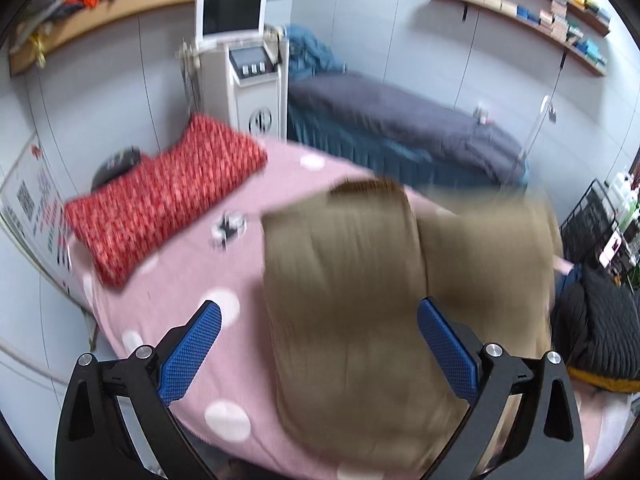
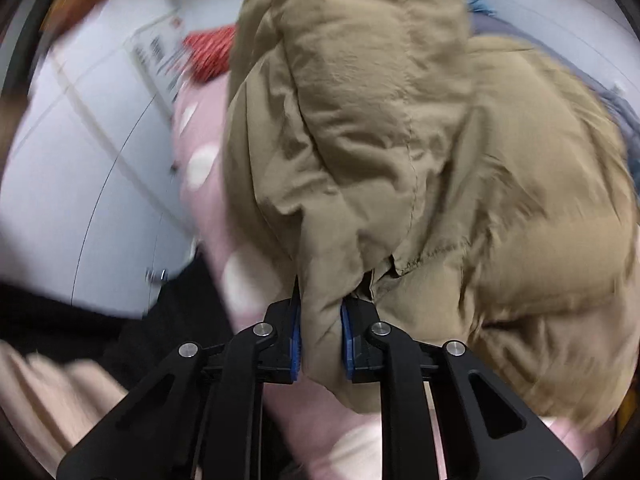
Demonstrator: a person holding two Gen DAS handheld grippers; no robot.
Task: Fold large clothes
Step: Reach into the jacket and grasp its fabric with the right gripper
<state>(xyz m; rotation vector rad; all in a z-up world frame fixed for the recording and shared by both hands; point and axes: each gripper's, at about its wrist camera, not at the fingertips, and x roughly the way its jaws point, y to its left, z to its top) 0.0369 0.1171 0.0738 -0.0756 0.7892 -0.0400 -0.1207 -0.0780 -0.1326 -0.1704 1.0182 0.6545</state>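
A large tan padded jacket [image 1: 360, 280] lies on a pink bed cover with white dots [image 1: 192, 280]. In the left wrist view my left gripper [image 1: 320, 320] hovers above the jacket's near-left part, its blue pads [image 1: 192, 352] wide apart and nothing between them. In the right wrist view the jacket [image 2: 400, 140] fills most of the picture. My right gripper [image 2: 320, 312] is shut on a fold of the jacket's near edge, with cloth pinched between its blue pads [image 2: 347, 344]. Both pictures are blurred by motion.
A red patterned pillow [image 1: 160, 196] lies at the bed's far left, a small black-and-white object [image 1: 230, 228] beside it. Behind stand a white machine with a screen [image 1: 248, 80] and a grey-covered bed [image 1: 400, 128]. A dark garment [image 1: 596, 328] and a wire rack [image 1: 600, 224] are at right.
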